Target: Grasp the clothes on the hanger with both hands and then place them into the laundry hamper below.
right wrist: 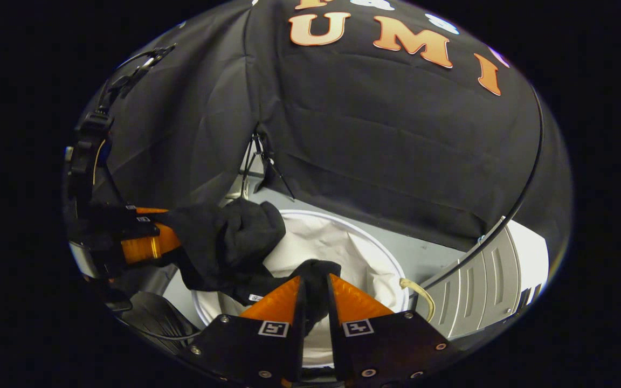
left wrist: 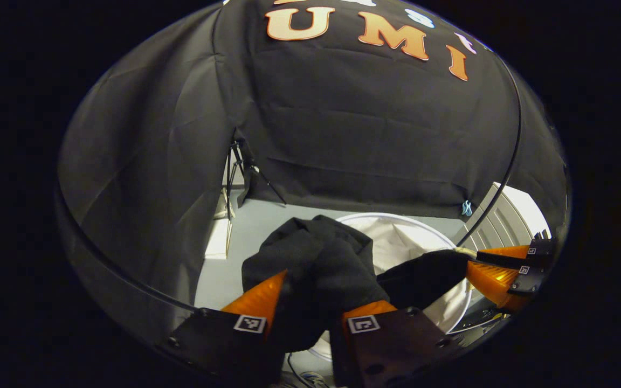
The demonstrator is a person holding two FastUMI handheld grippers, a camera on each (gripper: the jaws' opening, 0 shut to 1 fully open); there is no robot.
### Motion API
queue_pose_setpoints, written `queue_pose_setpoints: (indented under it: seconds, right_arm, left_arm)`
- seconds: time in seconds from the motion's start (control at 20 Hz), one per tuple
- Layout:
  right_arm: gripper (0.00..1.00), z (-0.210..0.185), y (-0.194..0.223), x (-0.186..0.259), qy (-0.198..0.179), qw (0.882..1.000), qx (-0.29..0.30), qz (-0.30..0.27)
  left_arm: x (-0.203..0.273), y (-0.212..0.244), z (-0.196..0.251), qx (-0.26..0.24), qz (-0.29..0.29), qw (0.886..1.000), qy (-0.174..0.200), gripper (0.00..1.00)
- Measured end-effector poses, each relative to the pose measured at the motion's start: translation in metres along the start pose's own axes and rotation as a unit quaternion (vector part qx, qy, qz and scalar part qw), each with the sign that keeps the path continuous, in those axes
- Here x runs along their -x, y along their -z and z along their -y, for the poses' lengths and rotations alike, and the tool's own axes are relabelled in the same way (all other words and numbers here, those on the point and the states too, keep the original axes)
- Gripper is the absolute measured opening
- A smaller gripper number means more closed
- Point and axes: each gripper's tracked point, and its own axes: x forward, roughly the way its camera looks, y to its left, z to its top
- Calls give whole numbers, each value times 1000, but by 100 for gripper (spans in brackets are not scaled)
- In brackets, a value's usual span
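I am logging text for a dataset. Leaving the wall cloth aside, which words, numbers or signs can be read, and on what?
Square markers on the right gripper and left gripper: coded patterns, no words.
White tag on the black garment: too small to read.
No other readable text.

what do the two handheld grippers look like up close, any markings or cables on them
Each gripper, left gripper and right gripper, has two wedge-shaped, ribbed fingers tapering to a point, bolted onto dark blocks with visible screw heads. Every block carries a small square black-and-white tag. In the right gripper view, the left gripper's dark frame extends upward with thin cables running along it.
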Motion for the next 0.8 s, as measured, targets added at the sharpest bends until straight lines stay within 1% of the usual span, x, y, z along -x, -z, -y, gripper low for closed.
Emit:
queue_pose_setpoints:
  seconds: [0.05,0.1,0.15,0.2,0.3,0.35,0.4,0.45,0.5,0.55,0.65,0.8]
  right_arm:
    - [18,-2,0,1,-4,1000,-2,2]
    - [29,-7,0,1,-7,1000,-3,1]
    - [36,-8,0,1,-9,1000,-4,0]
    - [41,-7,1,1,-10,1000,-3,0]
    - [49,-6,6,-1,-8,1000,0,-6]
    - [55,-5,9,-3,-6,1000,0,-12]
    - [59,-6,13,-2,-3,1000,-2,-17]
    - [66,-7,14,-5,-4,1000,-4,-21]
    - [70,-7,17,-3,-5,1000,-7,-26]
    - [80,-9,19,-2,-8,999,-11,-30]
    - [89,-9,21,-2,-8,999,-21,-33]
    - [92,-6,21,0,-5,999,-26,-32]
  left_arm:
    - [-2,10,1,9,-14,1000,4,41]
    - [-3,17,2,13,-24,1000,7,59]
    - [-4,23,1,13,-30,999,7,57]
    - [-5,27,-2,10,-35,999,3,60]
    - [-8,36,-5,6,-42,999,0,79]
    - [-9,40,-8,4,-47,999,-5,89]
    - [-11,43,-8,3,-52,999,-4,100]
    - [-15,45,-11,2,-56,998,-4,100]
    - [-14,47,-9,2,-60,998,-1,100]
    - [-11,50,-5,2,-66,998,7,100]
    - [-1,63,5,2,-92,995,28,100]
    - [5,71,2,6,-107,993,43,100]
